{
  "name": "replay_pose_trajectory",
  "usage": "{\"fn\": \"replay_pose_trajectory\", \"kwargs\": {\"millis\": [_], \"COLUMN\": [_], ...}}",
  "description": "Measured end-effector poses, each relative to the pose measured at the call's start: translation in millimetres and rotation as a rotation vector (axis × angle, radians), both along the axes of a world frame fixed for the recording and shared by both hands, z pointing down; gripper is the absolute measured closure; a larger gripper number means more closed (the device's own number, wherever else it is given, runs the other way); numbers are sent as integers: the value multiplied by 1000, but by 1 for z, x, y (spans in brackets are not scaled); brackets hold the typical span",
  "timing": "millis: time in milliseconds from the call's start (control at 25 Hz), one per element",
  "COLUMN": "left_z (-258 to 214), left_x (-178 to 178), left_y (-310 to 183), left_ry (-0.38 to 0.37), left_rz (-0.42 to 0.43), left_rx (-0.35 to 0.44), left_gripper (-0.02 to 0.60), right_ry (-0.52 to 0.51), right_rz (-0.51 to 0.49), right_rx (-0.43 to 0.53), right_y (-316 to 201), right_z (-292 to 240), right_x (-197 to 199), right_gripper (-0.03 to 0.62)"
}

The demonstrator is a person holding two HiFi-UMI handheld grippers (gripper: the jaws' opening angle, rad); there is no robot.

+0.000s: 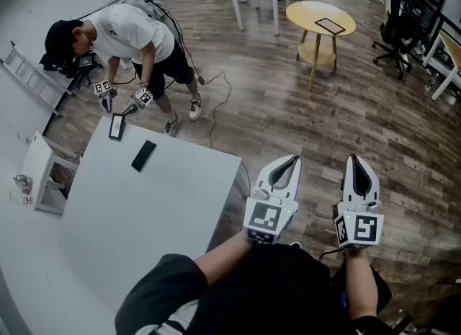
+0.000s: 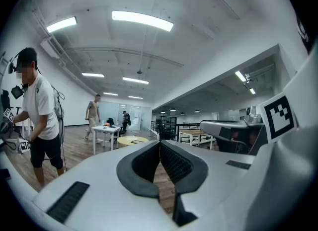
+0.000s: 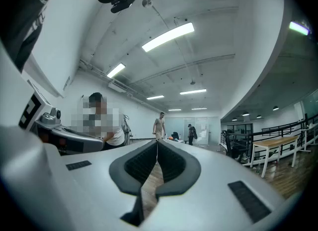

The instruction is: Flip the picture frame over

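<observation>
step: not begun | left gripper (image 1: 291, 162), right gripper (image 1: 357, 164): jaws closed, empty, lower centre | picture frame (image 1: 143, 155): likely the dark slab on white table (image 1: 166, 211), centre left, well apart | left: reach, grip, flip

The left forearm (image 1: 225, 253) and right forearm (image 1: 360, 287) reach forward side by side. The left tool (image 1: 291, 161) and right tool (image 1: 354, 161) point level, near each other, each with jaws closed together on nothing.

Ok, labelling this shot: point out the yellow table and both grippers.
yellow table (image 1: 305, 14), head view, bare part of its top.
left gripper (image 1: 294, 158), head view, where the closed tips meet.
right gripper (image 1: 354, 158), head view, where the closed tips meet.
</observation>
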State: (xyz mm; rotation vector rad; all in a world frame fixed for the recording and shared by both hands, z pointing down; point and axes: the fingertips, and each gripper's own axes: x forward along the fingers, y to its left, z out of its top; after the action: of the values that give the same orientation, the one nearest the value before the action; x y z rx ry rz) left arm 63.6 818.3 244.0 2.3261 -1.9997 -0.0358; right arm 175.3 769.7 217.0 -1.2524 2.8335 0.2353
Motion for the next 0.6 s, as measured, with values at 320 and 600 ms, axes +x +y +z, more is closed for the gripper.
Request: {"fn": "replay_pose_trajectory", "kwargs": {"millis": [320, 600], "left_z": [7, 1], "left_x": [-14, -25], "left_y": [3, 4], "left_ry": [-12, 2], "left_rz": [-21, -12], "left_rx": [-27, -23], "left_gripper": [558, 558], "right_ry": [10, -13], "right_rz": [-17, -20], "right_rx": [7, -28], "right_y": [3, 5], "right_z": [-1, 1], "right_x": [-15, -22], "right_gripper": [576, 576]}}
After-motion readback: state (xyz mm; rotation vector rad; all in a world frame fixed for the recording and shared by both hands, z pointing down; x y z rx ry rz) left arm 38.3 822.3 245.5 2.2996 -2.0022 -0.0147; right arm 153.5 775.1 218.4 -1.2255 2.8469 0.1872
